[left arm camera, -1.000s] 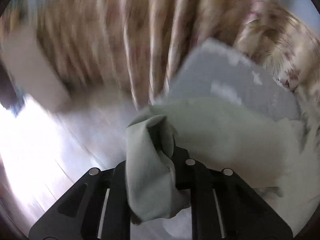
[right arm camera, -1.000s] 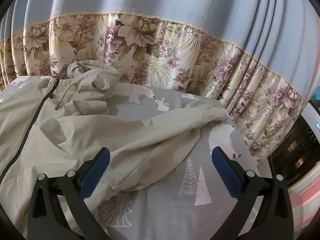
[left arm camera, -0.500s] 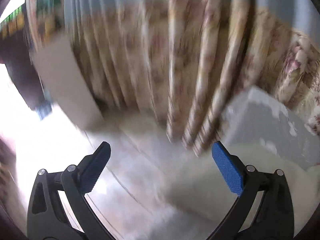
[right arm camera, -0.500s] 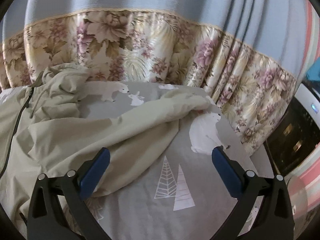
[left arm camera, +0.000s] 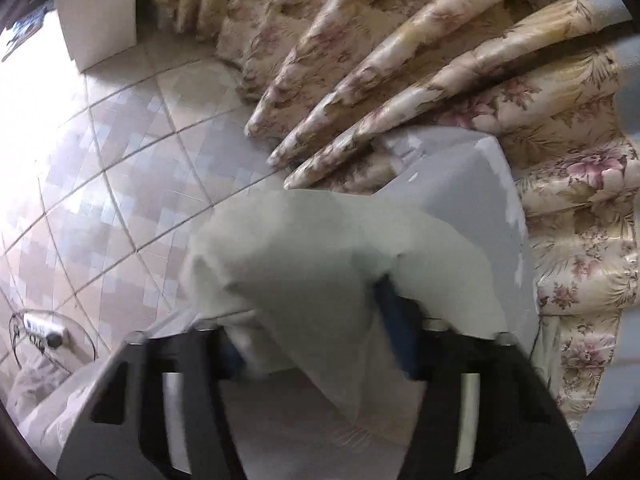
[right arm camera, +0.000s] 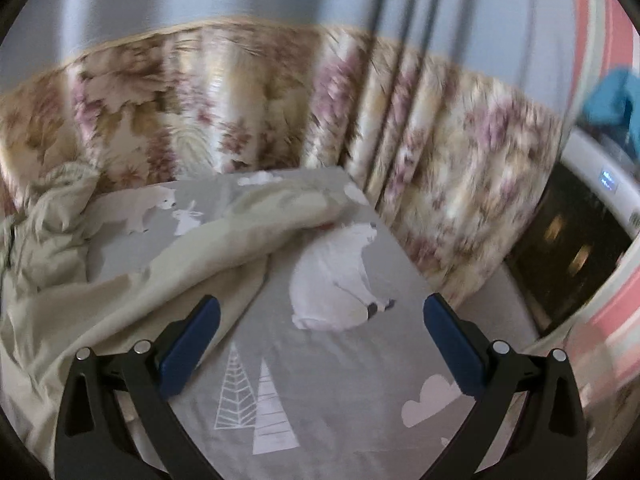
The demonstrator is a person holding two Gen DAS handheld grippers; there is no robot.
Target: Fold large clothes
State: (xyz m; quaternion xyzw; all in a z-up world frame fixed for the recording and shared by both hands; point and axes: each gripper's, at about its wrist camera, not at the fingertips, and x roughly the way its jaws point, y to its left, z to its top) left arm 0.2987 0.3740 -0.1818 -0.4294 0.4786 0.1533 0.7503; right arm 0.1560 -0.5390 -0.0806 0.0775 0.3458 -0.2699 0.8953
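A pale beige-green jacket [right arm camera: 120, 292] lies spread on a grey bed sheet [right arm camera: 340, 380] printed with bears and trees. One sleeve [right arm camera: 288, 204] reaches toward the far corner. My right gripper [right arm camera: 320, 320] hovers open above the bare sheet, just right of the jacket's edge, with nothing between its blue pads. In the left wrist view a fold of the jacket [left arm camera: 320, 240] hangs over the bed's corner [left arm camera: 460, 176]. My left gripper [left arm camera: 312, 320] straddles that fold and its jaws are closing. Cloth fills the gap and hides the pad tips.
A floral curtain [right arm camera: 240, 112] hangs right behind the bed and drapes onto the tiled floor [left arm camera: 120, 160]. On the floor are a pale box [left arm camera: 96, 12] and a power strip [left arm camera: 40, 328]. A dark-fronted appliance [right arm camera: 572, 248] with blue cloth [right arm camera: 616, 100] stands to the right.
My left gripper let go of the bunched cloth, opened wide, then swung down onto the jacket's edge with its jaws narrowing. My right gripper slid rightward along the bed, still open.
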